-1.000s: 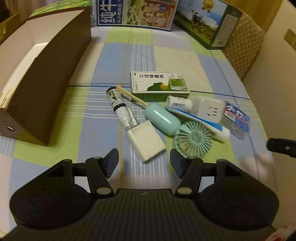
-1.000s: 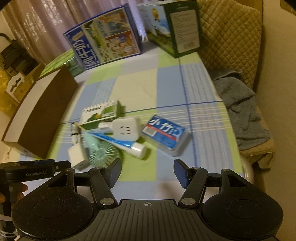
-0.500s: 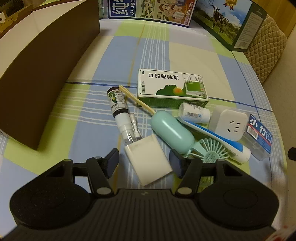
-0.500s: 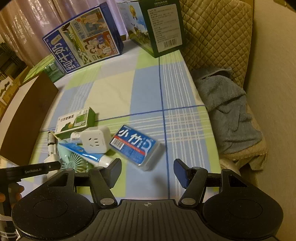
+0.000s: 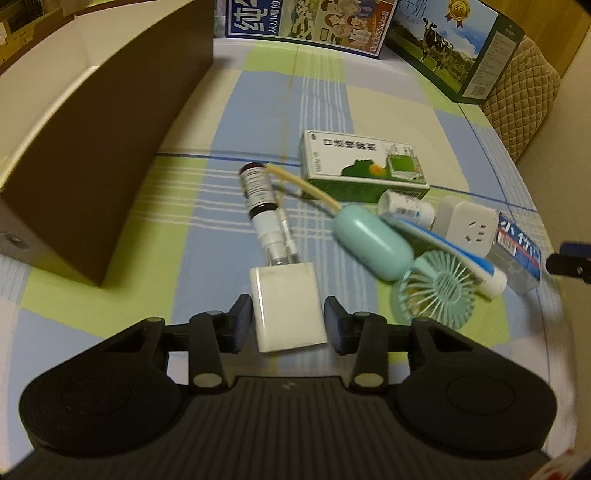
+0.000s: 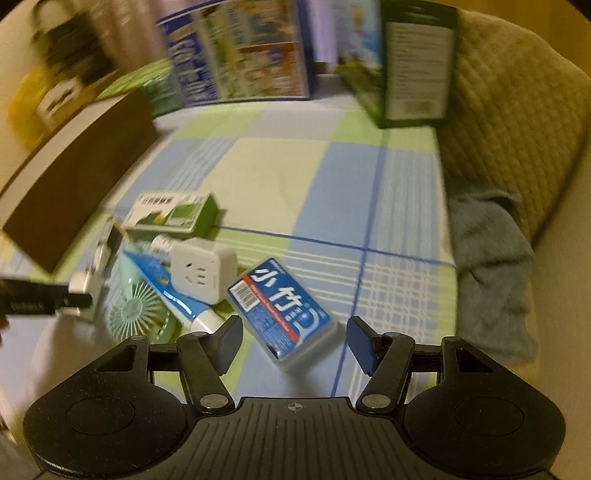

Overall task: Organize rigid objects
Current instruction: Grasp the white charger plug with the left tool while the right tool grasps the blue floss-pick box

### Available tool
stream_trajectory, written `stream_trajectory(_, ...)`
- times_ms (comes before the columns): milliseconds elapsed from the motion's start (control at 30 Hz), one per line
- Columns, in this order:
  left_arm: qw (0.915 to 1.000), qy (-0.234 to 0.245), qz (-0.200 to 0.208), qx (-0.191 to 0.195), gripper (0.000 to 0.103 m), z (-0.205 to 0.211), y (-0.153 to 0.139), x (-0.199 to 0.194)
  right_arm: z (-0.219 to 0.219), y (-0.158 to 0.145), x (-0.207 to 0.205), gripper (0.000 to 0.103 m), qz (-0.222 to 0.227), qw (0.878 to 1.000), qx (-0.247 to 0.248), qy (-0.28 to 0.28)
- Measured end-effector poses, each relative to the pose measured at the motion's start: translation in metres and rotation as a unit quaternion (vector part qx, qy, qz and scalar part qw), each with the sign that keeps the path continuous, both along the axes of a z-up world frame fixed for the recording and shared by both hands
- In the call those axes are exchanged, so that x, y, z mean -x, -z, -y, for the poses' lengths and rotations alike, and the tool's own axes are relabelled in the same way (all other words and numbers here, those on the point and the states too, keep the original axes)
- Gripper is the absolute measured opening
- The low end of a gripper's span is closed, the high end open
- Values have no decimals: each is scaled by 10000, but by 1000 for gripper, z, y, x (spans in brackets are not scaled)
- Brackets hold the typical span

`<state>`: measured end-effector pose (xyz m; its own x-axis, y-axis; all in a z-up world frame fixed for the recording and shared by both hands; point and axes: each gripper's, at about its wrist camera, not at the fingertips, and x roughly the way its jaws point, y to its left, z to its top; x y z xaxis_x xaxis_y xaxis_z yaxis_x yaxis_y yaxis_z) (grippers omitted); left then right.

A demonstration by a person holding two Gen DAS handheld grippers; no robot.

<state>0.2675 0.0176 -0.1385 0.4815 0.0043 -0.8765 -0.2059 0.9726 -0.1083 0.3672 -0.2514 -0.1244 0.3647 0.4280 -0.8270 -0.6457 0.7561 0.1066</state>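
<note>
One fan (image 5: 437,291), one socket cube (image 5: 469,225), two bottles (image 5: 258,195) (image 5: 406,208), three cartons (image 5: 364,166) (image 5: 306,22) (image 5: 461,48).

Readable print on the boxes and packets

The blue packet (image 6: 282,308) bears large white "小竹"; the blue carton (image 5: 306,22) at the back shows "纯"; the cow carton (image 5: 454,48) carries a gold medal; the green box's (image 5: 360,166) characters blur.

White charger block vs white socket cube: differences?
The white charger block is flat and lies alone between the left hand-held gripper pads; the white socket cube is chunkier, shows its socket holes, and sits wedged in the pile against the toothpaste tube. Both are white plastic.
</note>
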Motion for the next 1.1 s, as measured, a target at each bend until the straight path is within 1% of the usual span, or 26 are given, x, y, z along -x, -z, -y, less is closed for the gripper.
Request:
stream_trajectory(133, 10000, -53, -20, -52, 37, -11, -1, 9, -13, 11, -4, 59, 167, 9975, 280, -624)
stream_trajectory(267, 10000, 36, -69, 22, 37, -19, 0, 15, -25, 25, -7, 59, 199, 9933, 497, -1022)
stream_trajectory(300, 10000, 57, -76, 23, 37, -19, 0, 15, -28, 27, -7, 59, 287, 9916, 555, -1131)
stream_trajectory(367, 9999, 51, -76, 49, 37, -20, -1, 16, -32, 33, -8, 59, 356, 9891, 682, -1257)
stream_trajectory(500, 10000, 19, -72, 8, 37, -17, -1, 13, -38, 42, -13, 59, 312, 9872, 795, -1346)
stream_trajectory(600, 9999, 33, -97, -82, 37, -15, 1, 8, -39, 46, -15, 59, 333, 9876, 848, -1279)
stream_trajectory(733, 9997, 78, -143, -172, 37, -12, 3, 4, -35, 45, -12, 58, 322, 9905, 853, -1027)
stream_trajectory(933, 9977, 461, -217, -448, 36, -3, 6, 5, -24, 41, 2, 58, 98, 9945, 889, -543)
stream_trajectory(1000, 9969, 604, -245, -430, 36, 0, 7, 9, -20, 40, 10, 58, 21, 9948, 921, -434)
stream_trajectory(1100, 9957, 780, -269, -421, 36, 3, 7, 16, -15, 38, 25, 59, -61, 9948, 923, -435)
